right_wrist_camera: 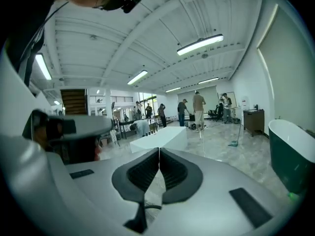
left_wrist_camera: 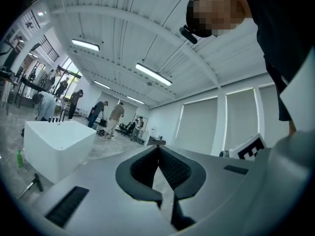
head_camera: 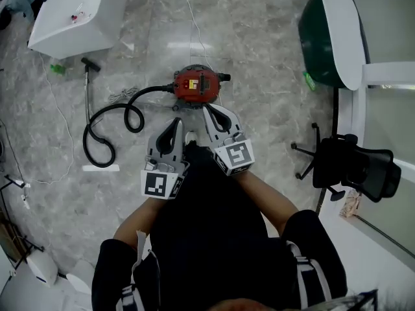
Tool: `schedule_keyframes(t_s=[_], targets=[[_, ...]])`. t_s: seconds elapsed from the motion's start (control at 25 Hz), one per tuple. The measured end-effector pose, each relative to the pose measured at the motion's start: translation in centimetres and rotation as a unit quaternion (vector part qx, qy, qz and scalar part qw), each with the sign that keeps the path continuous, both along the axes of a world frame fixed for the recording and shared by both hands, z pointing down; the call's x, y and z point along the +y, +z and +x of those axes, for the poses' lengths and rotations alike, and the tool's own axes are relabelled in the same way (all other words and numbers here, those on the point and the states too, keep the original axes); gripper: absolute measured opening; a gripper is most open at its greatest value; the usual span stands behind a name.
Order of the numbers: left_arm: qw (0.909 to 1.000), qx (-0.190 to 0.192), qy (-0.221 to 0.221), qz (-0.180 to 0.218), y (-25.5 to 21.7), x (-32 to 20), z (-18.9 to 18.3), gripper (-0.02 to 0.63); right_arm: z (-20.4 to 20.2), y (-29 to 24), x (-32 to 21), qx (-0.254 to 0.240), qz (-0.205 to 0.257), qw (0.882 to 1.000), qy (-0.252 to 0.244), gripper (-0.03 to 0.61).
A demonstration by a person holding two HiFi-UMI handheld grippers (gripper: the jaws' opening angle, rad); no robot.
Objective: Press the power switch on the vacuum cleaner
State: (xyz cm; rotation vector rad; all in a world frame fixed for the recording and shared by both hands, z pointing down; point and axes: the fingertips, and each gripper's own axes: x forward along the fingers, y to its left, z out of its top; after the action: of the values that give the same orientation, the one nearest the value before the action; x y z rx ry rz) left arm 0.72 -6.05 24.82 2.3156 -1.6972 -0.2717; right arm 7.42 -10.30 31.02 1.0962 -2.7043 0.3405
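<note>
A round red vacuum cleaner with black fittings (head_camera: 196,84) sits on the grey marble-patterned floor (head_camera: 259,37), in the middle of the scene and just beyond the person's feet. Its top carries a small yellow and white panel. A black ribbed hose (head_camera: 107,118) leaves its left side and loops across the floor to the left, and a thin white cord (head_camera: 192,18) runs away from it toward the far side.

The person holds both tools out in front of the body, side by side. In the head view both tips lie on the near side of the vacuum cleaner. The left gripper (head_camera: 176,124) has its claw pressed together. In its own view the dark ribbed pads (left_wrist_camera: 145,168) meet at the tip with nothing caught between them. The right gripper (head_camera: 212,113) sits just right of it and slightly farther out, its tip close to the near edge of the red body as seen from above. Its pads (right_wrist_camera: 147,173) are likewise pressed together on nothing. Both gripper views look out level across a bright hall, where several people (right_wrist_camera: 199,109) stand far off.

A white rectangular tub (head_camera: 71,11) stands at the far left. A dark green oval bathtub with a white rim (head_camera: 331,34) stands at the far right. A black office chair (head_camera: 353,167) sits at the right, nearer than the green tub.
</note>
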Motion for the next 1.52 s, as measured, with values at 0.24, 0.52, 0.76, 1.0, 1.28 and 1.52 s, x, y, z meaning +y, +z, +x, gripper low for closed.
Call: schedule_keyframes(t_s=[0.24,0.52,0.76,1.0,1.28,1.52], targets=[[0.9994,0.003,0.002,0.035,-2.3,-1.0,0.9,0.018,1.4,-7.6,0.8,-0.08,0.045,0.995,0.034,0.02],[0.9958,-0.005,0.049,0.077,-4.5,-1.3,4.2,0.018,4.4,-7.9,1.2,-0.067,0.066,0.993,0.067,0.02],[0.9945,-0.03,0.076,0.066,-4.1,-1.5,5.0,0.018,4.5,-10.1,1.1,-0.056,0.121,0.988,0.072,0.02],[0.9948,-0.02,0.076,0.065,-4.1,-1.5,5.3,0.018,4.2,-11.5,2.1,-0.032,0.163,0.984,0.07,0.02],[0.9944,-0.023,0.079,0.067,-4.3,-1.2,6.1,0.018,4.4,-12.2,2.9,-0.03,0.183,0.98,0.068,0.019],[0.9966,-0.023,0.061,0.05,-3.8,-0.6,4.7,0.018,3.4,-12.0,3.3,-0.037,0.18,0.981,0.059,0.02]])
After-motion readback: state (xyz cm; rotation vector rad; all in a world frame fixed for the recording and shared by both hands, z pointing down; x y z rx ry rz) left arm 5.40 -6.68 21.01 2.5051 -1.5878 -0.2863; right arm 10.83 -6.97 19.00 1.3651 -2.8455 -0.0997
